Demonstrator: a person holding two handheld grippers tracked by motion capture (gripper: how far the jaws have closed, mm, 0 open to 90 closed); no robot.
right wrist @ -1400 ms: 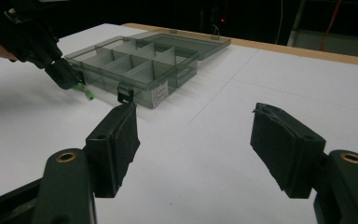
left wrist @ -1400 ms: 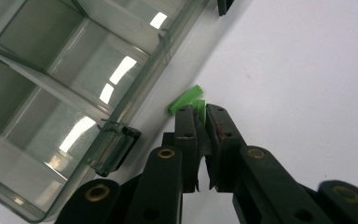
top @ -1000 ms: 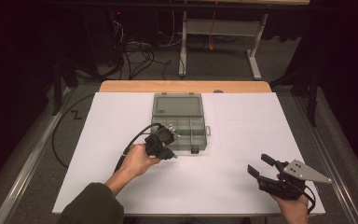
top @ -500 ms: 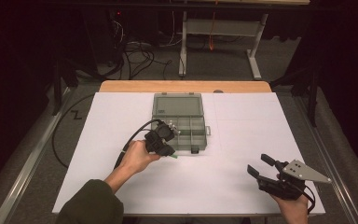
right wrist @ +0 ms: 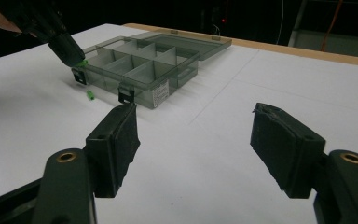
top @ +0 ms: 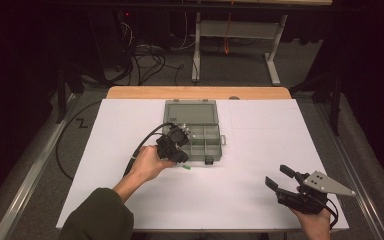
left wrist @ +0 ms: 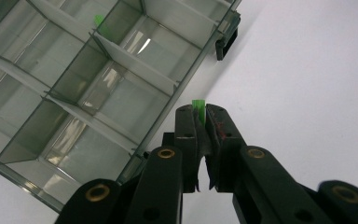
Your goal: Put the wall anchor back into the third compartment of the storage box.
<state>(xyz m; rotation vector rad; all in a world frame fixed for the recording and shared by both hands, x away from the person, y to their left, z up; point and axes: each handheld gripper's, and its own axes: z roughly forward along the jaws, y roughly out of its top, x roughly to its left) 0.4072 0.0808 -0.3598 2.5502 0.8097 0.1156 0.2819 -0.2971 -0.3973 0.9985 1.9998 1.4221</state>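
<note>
A clear grey compartment box (top: 215,134) lies mid-table with its lid (top: 190,112) folded open behind it. My left gripper (top: 182,158) hovers at the box's near left corner, shut on a small green piece (left wrist: 198,108). In the left gripper view the jaws (left wrist: 199,114) pinch that piece just outside the box wall (left wrist: 177,105). In the right gripper view the same piece (right wrist: 81,62) shows at the left gripper's tip. My right gripper (top: 276,176) rests near the table's front right, open (right wrist: 196,126) with nothing between its pads.
A second green piece (top: 185,167) lies loose on the white table (top: 260,125) just in front of the box, also seen on the table in the right gripper view (right wrist: 90,95). Another green bit (left wrist: 98,19) sits in a far compartment. Two black latches (right wrist: 127,95) stick out from the box front.
The left hand has edged slightly toward the box, still shut on the green piece. The right gripper has not moved.
</note>
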